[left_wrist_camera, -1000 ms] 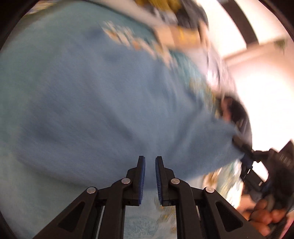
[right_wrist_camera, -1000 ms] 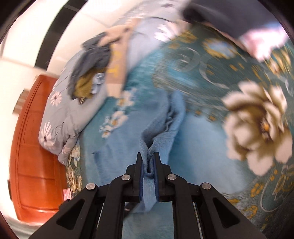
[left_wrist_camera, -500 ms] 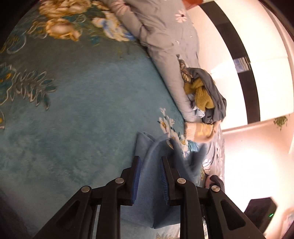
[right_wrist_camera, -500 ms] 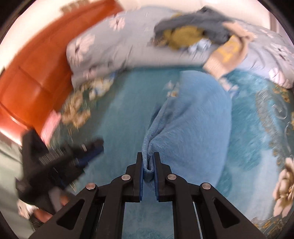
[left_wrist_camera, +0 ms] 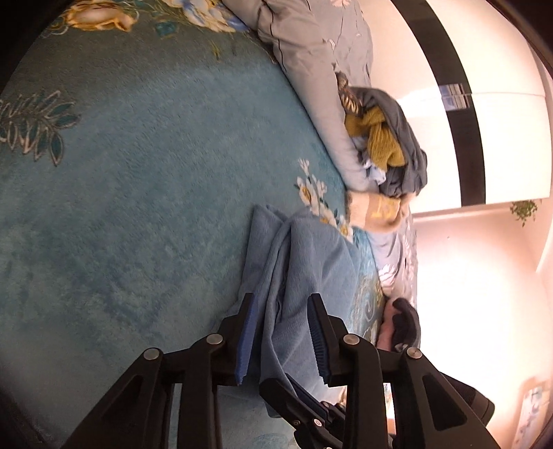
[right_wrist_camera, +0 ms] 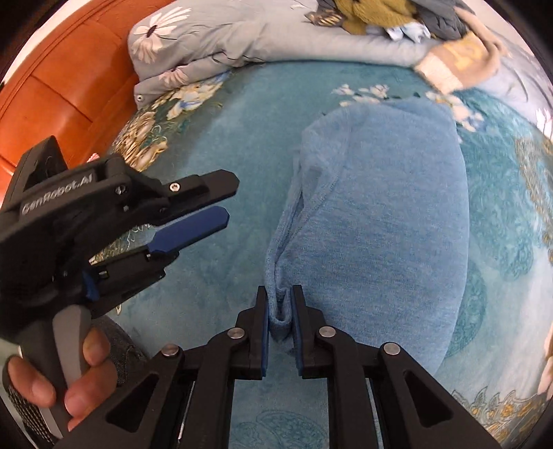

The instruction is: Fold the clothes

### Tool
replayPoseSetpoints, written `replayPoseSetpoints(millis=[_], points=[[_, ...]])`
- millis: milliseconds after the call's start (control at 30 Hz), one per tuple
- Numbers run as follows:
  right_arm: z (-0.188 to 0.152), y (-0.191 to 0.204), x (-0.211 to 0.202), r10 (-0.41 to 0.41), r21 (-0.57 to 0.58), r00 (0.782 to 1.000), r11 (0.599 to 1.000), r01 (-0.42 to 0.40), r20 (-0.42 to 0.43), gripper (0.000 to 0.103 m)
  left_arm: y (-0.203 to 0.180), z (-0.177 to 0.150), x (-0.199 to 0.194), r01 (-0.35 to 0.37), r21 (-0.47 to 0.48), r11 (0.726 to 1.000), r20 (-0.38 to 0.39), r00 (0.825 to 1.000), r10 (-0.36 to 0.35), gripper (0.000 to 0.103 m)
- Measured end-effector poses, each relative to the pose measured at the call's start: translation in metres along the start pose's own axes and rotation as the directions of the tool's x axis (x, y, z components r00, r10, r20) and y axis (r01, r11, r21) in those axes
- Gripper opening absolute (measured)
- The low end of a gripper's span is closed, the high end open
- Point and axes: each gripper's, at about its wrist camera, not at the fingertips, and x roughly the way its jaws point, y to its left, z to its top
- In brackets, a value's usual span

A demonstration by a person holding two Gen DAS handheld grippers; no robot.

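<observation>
A light blue fleece garment (right_wrist_camera: 387, 221) lies on the teal floral bedspread (right_wrist_camera: 221, 145), already doubled over, its long axis running straight away from the right gripper (right_wrist_camera: 280, 311) toward the pile of unfolded clothes (right_wrist_camera: 397, 17) on the grey quilt (right_wrist_camera: 249, 45). The right gripper's jaws are clamped on the bunched near-left corner of the garment, where several layers gather into a thick ridge. The left gripper (right_wrist_camera: 207, 202) hovers off to the left of that ridge, clear of the cloth, its jaws parted and holding nothing; in its own view the garment's folded edge (left_wrist_camera: 276, 276) lies just ahead between the spread jaws. Judging by this, the left gripper is the free one and nearer the loose left edge, so the next fold likely depends on it taking that edge.
</observation>
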Motion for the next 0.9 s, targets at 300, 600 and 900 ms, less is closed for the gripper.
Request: replayPoseSetpoints(millis=[300, 600, 900], points=[[-0.011, -0.047, -0.045, 0.040, 0.060, 0.992, 0.997, -0.047, 0.118, 0.046, -0.011, -0.012, 0.014, -0.084, 0.072, 0.994, -0.030, 0.996, 0.087, 0.047], [-0.055, -0.164, -0.056, -0.006, 0.466, 0.986, 0.882, -0.074, 0.168, 0.047, -0.030, -0.046, 0.050, -0.332, 0.324, 0.886, -0.058, 0.928, 0.369, 0.056], [-0.064, -0.169, -0.036, 0.164, 0.450, 0.970, 0.863, -0.229, 0.180, 0.047, -0.001, -0.047, 0.034, -0.406, 0.197, 0.892, -0.058, 0.904, 0.424, 0.057]])
